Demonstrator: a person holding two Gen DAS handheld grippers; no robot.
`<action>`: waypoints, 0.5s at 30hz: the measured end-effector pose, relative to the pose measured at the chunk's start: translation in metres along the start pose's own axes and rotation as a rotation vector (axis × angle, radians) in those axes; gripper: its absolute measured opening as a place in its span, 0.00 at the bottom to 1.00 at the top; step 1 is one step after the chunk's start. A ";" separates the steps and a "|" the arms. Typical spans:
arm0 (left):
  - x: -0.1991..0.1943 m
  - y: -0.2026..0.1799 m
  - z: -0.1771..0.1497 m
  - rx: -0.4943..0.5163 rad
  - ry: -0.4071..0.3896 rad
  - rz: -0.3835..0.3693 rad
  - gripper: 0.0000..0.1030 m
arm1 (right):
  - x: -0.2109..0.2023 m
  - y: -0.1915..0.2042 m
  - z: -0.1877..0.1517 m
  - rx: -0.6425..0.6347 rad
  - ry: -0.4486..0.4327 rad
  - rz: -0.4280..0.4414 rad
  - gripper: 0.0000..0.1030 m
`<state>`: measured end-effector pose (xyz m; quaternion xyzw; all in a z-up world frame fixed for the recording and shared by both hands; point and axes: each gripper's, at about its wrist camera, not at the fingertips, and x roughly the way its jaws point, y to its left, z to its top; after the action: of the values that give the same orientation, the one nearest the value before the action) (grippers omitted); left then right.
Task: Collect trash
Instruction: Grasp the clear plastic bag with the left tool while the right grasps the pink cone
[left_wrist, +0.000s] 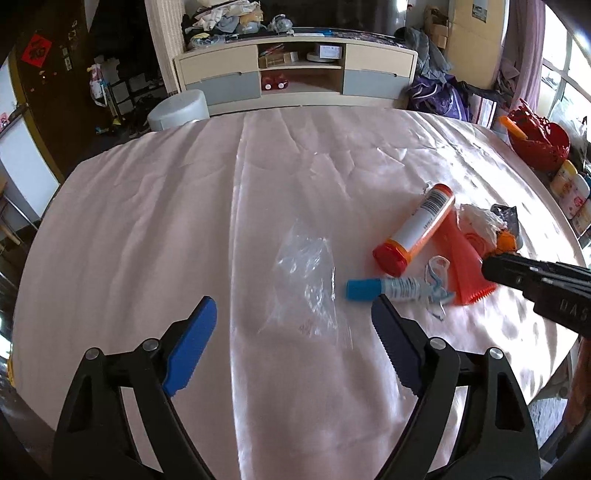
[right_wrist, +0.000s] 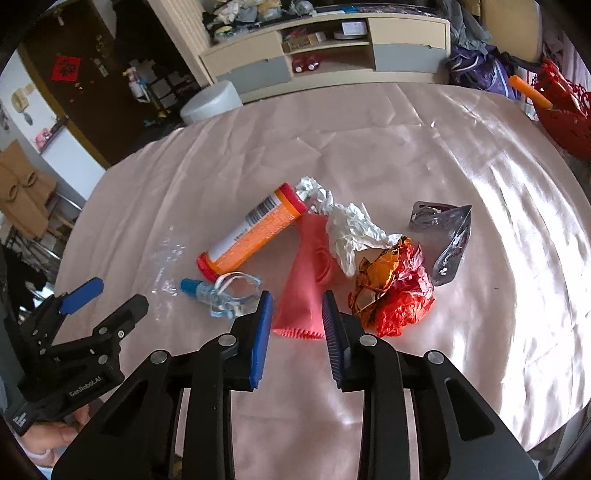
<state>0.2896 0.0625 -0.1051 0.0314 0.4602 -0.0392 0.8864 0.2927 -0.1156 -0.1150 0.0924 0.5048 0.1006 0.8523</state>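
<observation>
Round table (left_wrist: 147, 221) under pink satin cloth (right_wrist: 424, 155), trash (right_wrist: 391, 288) strewn across.

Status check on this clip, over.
Left tool open over clear plastic bag. Right tool open at pink glove. Nothing grasped. Nothing blocking.

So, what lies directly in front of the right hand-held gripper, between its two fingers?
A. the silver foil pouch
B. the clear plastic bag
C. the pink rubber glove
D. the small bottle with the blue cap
C: in the right wrist view the open right hand-held gripper frames the cuff of the pink rubber glove, without touching it.
</observation>
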 end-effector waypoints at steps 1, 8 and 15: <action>0.005 0.000 0.001 -0.005 0.005 -0.004 0.78 | 0.003 0.000 -0.001 0.002 0.007 0.004 0.28; 0.032 0.003 0.000 -0.006 0.061 -0.019 0.66 | 0.011 0.002 -0.002 -0.016 0.008 -0.008 0.31; 0.046 0.006 -0.001 -0.013 0.085 -0.037 0.62 | 0.021 0.005 0.000 -0.013 0.038 0.001 0.36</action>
<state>0.3155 0.0669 -0.1437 0.0185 0.4982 -0.0514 0.8653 0.3021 -0.1053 -0.1316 0.0853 0.5202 0.1061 0.8432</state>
